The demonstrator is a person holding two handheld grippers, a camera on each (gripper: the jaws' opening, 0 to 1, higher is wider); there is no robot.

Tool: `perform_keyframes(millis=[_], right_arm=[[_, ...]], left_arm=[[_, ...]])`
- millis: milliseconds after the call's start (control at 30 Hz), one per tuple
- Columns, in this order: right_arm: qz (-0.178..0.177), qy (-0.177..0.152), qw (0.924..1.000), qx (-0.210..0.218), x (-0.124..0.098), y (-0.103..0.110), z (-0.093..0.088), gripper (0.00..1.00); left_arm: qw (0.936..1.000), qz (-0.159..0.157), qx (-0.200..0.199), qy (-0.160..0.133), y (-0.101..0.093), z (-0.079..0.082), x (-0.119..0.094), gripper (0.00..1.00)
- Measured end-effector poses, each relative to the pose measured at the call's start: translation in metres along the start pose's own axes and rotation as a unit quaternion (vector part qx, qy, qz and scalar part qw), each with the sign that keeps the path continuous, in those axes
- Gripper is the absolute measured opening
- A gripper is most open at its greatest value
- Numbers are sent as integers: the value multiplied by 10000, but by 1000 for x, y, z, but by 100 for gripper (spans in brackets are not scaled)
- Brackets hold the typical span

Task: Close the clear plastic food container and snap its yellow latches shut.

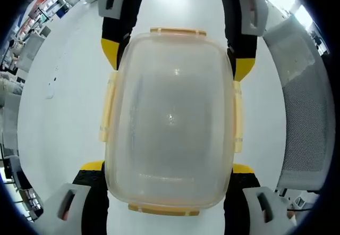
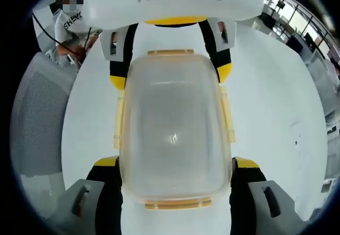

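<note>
The clear plastic container (image 1: 170, 118) lies on the white table (image 1: 64, 102) with its lid on; it also appears in the right gripper view (image 2: 172, 134). Yellow latches run along both long sides (image 1: 108, 107) and both ends (image 1: 178, 31); the side ones look slightly flared out. My left gripper (image 1: 167, 167) straddles the near end, its jaws wide apart against the corners. My right gripper (image 1: 176, 59) faces it and straddles the far end the same way. From the right gripper view, the right gripper (image 2: 175, 163) is below and the left gripper (image 2: 171, 73) above. The lid rim hides the fingertips' contact.
A grey mesh chair (image 1: 308, 123) stands past the table's edge, also seen in the right gripper view (image 2: 37, 123). Shelves and office clutter (image 1: 32, 22) lie beyond the table. Bare white tabletop (image 2: 281, 123) surrounds the container.
</note>
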State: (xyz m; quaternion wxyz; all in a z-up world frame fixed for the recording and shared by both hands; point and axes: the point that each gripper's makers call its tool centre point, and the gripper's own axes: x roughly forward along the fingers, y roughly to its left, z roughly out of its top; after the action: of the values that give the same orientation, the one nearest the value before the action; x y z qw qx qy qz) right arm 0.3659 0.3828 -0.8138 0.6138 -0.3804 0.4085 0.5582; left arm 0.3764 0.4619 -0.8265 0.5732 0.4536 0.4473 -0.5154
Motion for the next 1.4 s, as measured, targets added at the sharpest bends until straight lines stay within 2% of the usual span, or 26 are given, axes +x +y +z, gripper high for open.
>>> perform_keyframes(millis=[500,700,867,1067,1133,1200,1400], right_arm=[[-15,77,10000,-16,0,-2,0,81],[-16,-50,10000,-9,-1,-1,1,82],[-40,-261,9997,-4,-4,-1,2,82],[-164,-585,9981,130,-6,-4,6,82],[-290,-765,9965,162,-8,-8,8,83],[-376,-1129,9924,299,-13,-11,16,86],[-411,-1338,9891,465,-17,-8,14,88]], left_arm=[[10000,6,-5,-39,3,0,0,89],[10000,28,33,-72,2,1,-1,89],[9997,71,18,-249,1,1,-3,89],[9995,178,60,-241,3,-2,-4,88],[9992,203,-14,-354,4,-3,-5,88],[9983,229,-85,-531,4,-2,-6,88],[9939,367,-261,-1008,2,1,-10,87]])
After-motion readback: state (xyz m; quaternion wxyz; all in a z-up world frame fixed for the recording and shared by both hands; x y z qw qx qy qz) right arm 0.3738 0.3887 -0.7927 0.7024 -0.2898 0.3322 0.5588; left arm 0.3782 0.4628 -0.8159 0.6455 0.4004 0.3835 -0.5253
